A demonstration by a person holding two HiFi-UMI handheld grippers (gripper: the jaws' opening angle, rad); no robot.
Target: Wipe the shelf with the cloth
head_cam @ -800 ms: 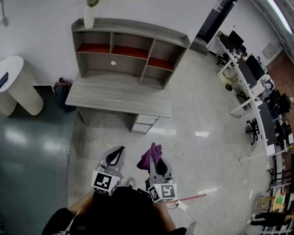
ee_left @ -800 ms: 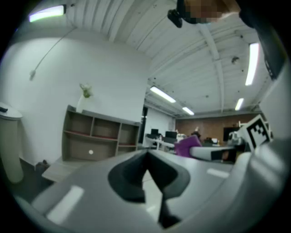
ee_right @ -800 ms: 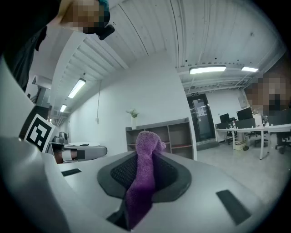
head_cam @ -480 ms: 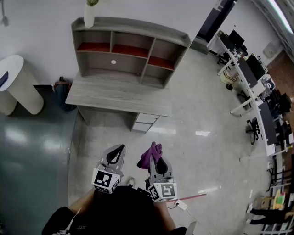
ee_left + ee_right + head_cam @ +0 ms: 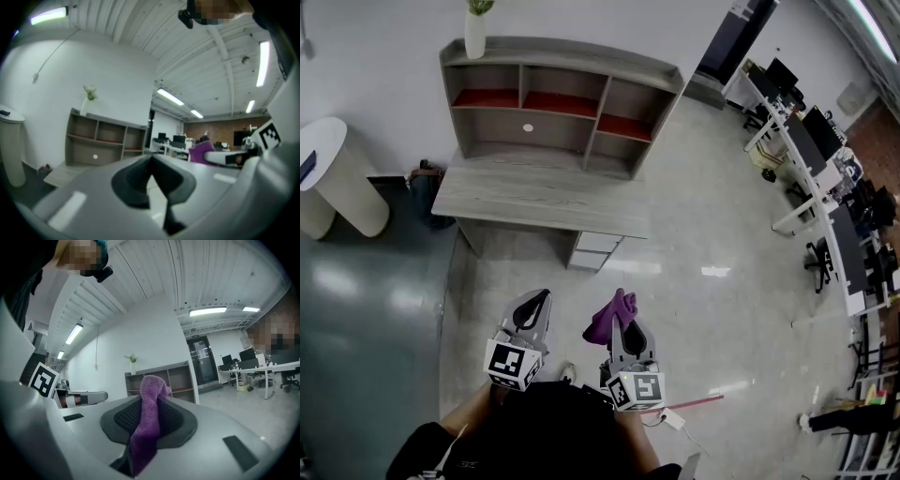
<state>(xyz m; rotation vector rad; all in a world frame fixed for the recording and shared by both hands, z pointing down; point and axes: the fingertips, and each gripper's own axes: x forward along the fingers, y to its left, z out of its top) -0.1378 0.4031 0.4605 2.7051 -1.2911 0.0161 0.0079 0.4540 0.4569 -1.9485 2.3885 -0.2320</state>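
The whole scene has slid a touch leftward in the head view since the earlier frame, and the white vase [image 5: 475,33] now sits closer to the top edge; both grippers remain low in the frame, near the person. At the far left stands a round white table [image 5: 333,178], with a dark bag [image 5: 423,178] on the floor just beside the desk [image 5: 539,202]. The vase stands upright on the left end of the shelf [image 5: 558,108], which rises from the far side of the desk, so the desk top lies between the person and its compartments. Some of its upper ledges show red. The left gripper [image 5: 536,302] has its jaws pressed together, holding nothing. Just to its right, the right gripper [image 5: 622,328] pinches the purple cloth [image 5: 612,314], whose bunched end sticks up past the jaw tips; cloth and shelf are well apart. A red-handled stick [image 5: 694,403] lies on the floor near the right gripper, and office desks [image 5: 806,159] with monitors line the far right.
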